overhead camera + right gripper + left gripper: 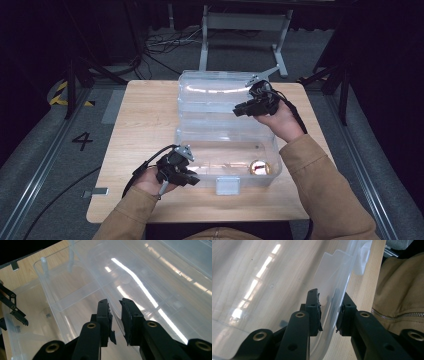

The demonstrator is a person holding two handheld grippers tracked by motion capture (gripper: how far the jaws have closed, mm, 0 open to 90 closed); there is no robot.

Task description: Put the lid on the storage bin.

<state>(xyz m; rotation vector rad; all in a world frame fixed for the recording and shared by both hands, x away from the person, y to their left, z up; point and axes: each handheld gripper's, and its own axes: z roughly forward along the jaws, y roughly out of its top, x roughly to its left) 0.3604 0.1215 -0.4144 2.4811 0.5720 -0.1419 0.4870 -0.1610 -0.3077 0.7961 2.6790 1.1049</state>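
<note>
Clear plastic box point(227, 155) sits mid-bench point(145, 120), its hinged lid point(215, 95) standing open at 12 o'clock of the tub. A small round item point(260, 167) lies inside near the tub's 4 o'clock corner. Left gripper point(192, 178) at the tub's 8 o'clock corner: jaws part-open and straddling the front wall, and I can't tell if the pads actually bite. Right gripper point(240, 111) at 2 o'clock: jaws nearly closed on the lid's edge, looks pinched. Judgement: the lid is being closed. Keep the left side anchoring the tub, swing the lid down along the hinge arc, don't twist the thin rim, and pull the left jaws off the wall before the lid seats.
</note>
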